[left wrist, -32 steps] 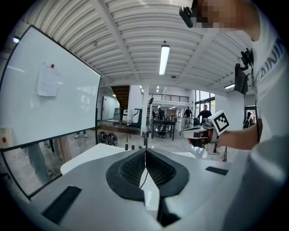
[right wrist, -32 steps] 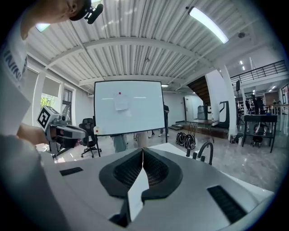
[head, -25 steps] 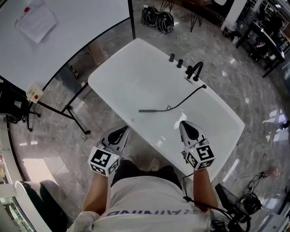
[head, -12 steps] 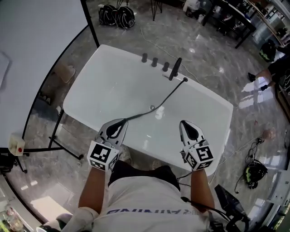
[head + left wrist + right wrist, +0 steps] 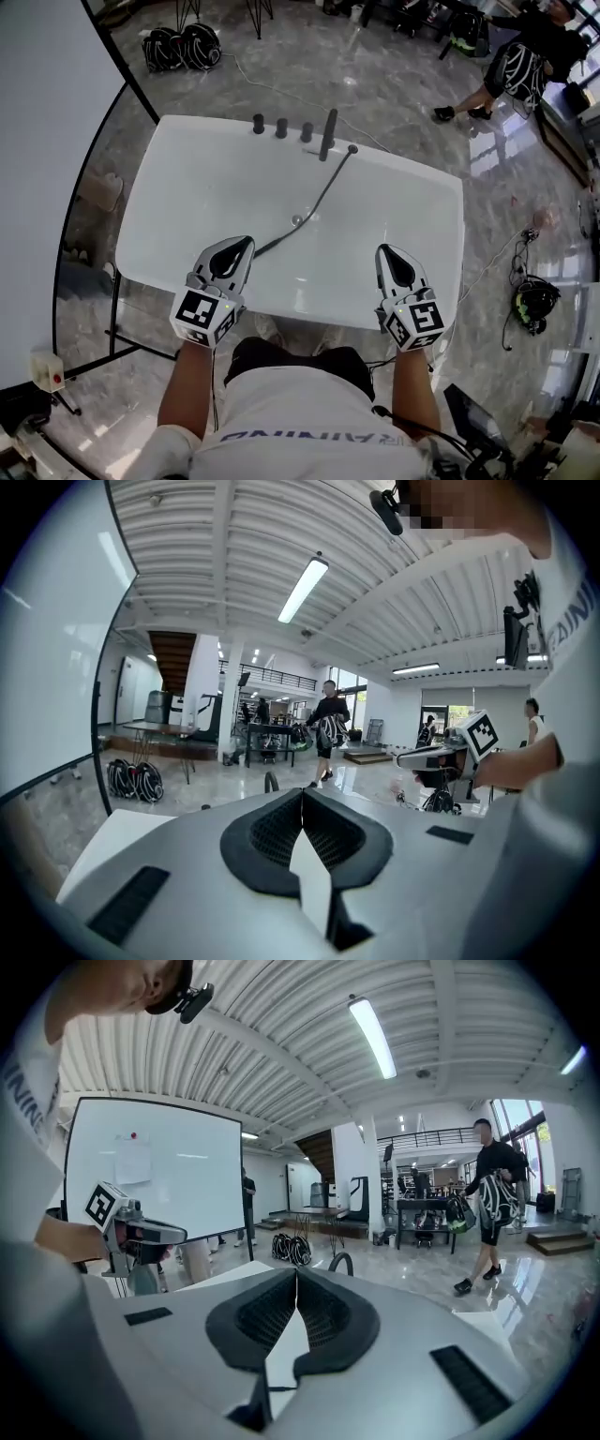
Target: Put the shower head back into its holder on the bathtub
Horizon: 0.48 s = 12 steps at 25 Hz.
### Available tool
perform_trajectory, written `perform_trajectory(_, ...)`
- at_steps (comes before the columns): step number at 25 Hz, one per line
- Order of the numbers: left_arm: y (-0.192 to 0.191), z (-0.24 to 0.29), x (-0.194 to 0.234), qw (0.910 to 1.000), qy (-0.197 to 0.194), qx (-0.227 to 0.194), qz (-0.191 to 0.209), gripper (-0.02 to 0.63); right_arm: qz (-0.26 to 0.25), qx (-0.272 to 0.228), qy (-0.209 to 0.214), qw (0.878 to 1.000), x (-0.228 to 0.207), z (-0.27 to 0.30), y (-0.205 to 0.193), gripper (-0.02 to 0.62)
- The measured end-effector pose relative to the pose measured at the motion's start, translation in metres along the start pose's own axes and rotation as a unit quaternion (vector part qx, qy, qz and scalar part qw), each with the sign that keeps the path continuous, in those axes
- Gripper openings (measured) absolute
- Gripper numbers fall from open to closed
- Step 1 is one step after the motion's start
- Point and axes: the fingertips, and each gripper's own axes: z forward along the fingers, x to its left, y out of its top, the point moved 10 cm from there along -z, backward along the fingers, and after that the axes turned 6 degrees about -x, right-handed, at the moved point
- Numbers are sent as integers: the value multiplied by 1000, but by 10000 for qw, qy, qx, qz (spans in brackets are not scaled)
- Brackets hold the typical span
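Reaching is underway: left hand-held gripper [image 5: 243,246] and right hand-held gripper [image 5: 385,251] are hovering over the bathtub [image 5: 319,314] near rim, jaws together, empty. Shower head [image 5: 274,247] is lying inside the bathtub (unseated). Next likely calls for opening around it.

Slim dark shower head [image 5: 274,246] lies inside the white bathtub [image 5: 417,258] — hose [image 5: 328,186] trailing to the far rim.

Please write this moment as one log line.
left gripper: shut, empty | right gripper: shut, empty | shower head: lying in bathtub
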Motion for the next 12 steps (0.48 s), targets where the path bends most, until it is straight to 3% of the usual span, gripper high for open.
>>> perform_trajectory(4,7,23,-30,9998,43,111,146,18,87,-68,179,9998,-29,-11,-5,12)
perform_trajectory(12,-12,16,-53,9991,369,193,-88,18,-9,19,874,9962,-36,5,-17,12)
